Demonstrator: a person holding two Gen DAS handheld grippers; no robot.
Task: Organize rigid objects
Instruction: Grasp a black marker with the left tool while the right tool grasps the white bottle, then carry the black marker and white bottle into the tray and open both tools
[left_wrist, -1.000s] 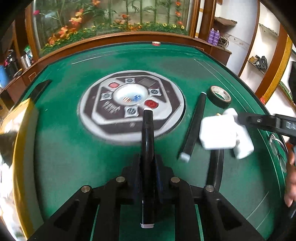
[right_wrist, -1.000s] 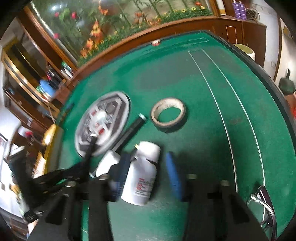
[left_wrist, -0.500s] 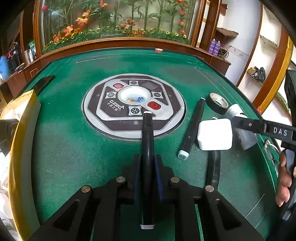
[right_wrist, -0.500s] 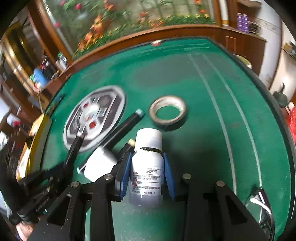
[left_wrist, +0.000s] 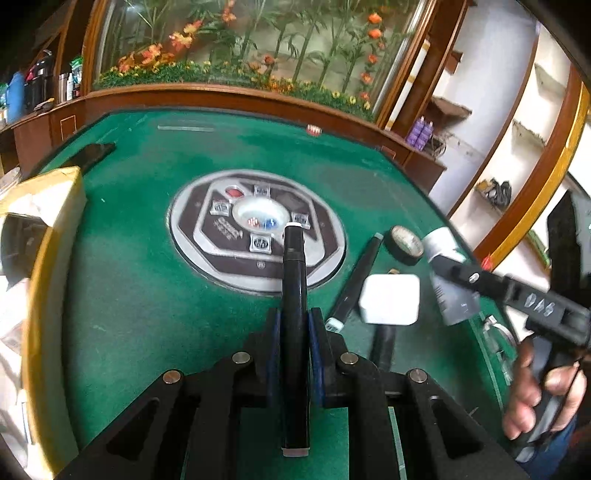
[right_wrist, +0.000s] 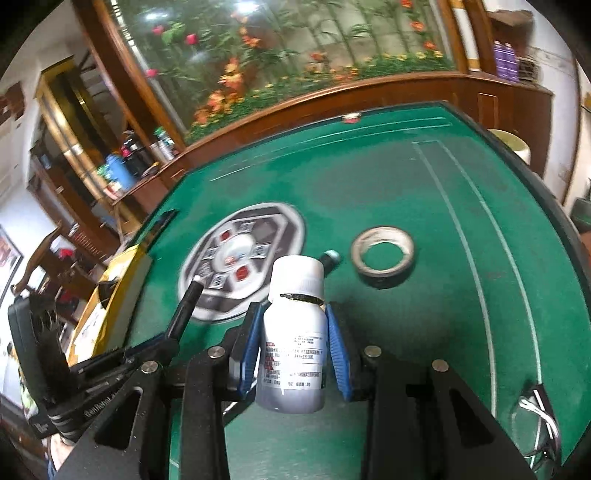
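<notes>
On the green felt table (left_wrist: 140, 306), the left gripper (left_wrist: 294, 332) clamps a black marker (left_wrist: 294, 295), the right gripper (right_wrist: 293, 343) a white bottle (right_wrist: 293, 332). Beside them lie a second marker (left_wrist: 354, 280), white charger block (left_wrist: 389, 300) and tape roll (right_wrist: 382, 254); a yellow-edged box (left_wrist: 40, 229) sits left.

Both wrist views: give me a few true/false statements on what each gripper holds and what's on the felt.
1. The left gripper is shut on a black marker. True.
2. The right gripper is open with nothing between its pads. False: it is shut on the white bottle.
3. The tape roll lies flat on the green felt. True.
4. The white adapter is stacked on the tape roll. False: it lies on the felt, apart from the roll, beside a second marker.
5. The bottle's cap is off. False: the white cap is on.
</notes>
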